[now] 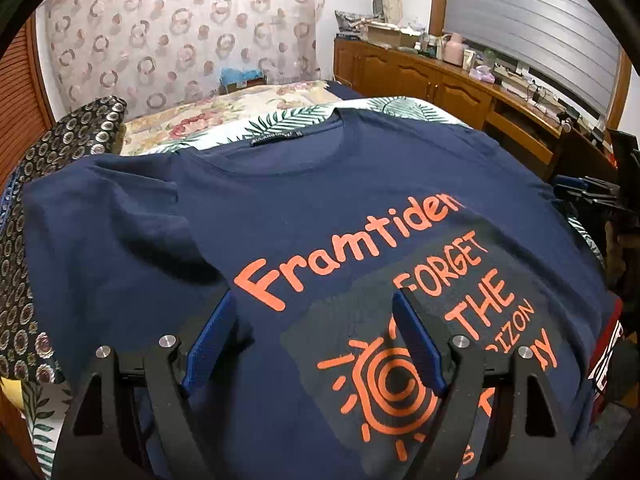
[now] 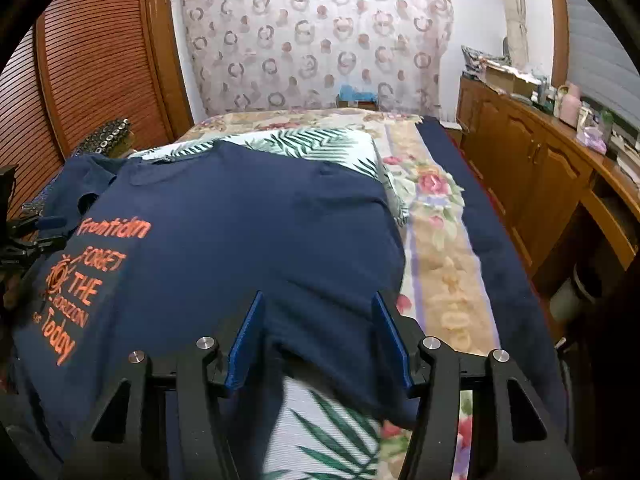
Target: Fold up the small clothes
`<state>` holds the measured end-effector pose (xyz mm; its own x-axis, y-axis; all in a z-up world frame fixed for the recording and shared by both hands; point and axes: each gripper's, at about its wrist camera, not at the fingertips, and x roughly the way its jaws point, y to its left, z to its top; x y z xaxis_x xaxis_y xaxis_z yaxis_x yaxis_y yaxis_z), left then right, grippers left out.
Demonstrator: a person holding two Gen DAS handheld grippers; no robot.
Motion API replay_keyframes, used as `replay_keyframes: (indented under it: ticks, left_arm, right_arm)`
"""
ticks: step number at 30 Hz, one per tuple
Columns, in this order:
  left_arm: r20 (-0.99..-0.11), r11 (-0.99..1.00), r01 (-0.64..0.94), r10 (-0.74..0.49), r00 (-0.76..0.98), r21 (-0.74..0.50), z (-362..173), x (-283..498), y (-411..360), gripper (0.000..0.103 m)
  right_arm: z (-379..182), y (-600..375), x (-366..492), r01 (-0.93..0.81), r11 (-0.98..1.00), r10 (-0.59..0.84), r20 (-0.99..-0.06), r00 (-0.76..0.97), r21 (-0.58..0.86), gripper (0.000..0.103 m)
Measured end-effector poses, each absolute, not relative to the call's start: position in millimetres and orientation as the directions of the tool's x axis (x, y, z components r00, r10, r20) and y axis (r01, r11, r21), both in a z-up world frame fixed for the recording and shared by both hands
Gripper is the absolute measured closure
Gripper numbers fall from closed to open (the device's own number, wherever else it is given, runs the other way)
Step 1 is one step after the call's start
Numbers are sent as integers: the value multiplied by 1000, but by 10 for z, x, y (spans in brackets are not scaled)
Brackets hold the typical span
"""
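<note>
Navy T-shirt (image 1: 320,208) spread face-up on the bed (image 2: 436,216), under both my tongs; nothing gripped yet.

Left tongs (image 1: 316,336) stand wide apart over the orange print, no cloth between the pads. Right tongs (image 2: 320,332) stand apart too, straddling the hem edge near the shirt's right corner, pads not pressing. Fabric looks light, soft and limp; it will sag and drag, not hold shape. I judge the best grip is a pinch at hem corner or side seam.
</note>
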<state>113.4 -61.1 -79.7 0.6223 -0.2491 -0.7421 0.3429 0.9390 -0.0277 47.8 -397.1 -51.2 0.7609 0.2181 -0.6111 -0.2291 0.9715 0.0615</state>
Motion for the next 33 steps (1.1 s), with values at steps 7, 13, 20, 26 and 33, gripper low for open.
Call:
replay_keyframes:
  ticks: [7, 13, 20, 26, 33]
  left_arm:
    - [-763, 940, 340, -238, 602, -25, -875, 1175, -658, 22]
    - [-777, 941, 339, -228, 587, -20, -923, 1197, -681, 22]
    - [-782, 938, 347, -218, 584, -2, -933, 1188, -717, 19]
    - [-785, 934, 358, -222, 579, 0, -942, 1208, -735, 14]
    - [-788, 930, 369, -226, 572, 1, -944, 1215, -748, 10]
  right_arm:
    - [-392, -4091, 566, -221, 969, 238, -639, 731, 109, 46]
    - [-408, -4214, 658, -225, 966, 255, -653, 714, 131, 47]
    - [-446, -4287, 655, -230, 964, 260, -660, 705, 133, 56]
    - [-473, -4282, 587, -242, 964, 251, -671, 697, 109, 65]
    - [-451, -4333, 598, -224, 971, 218, -669, 711, 78, 89]
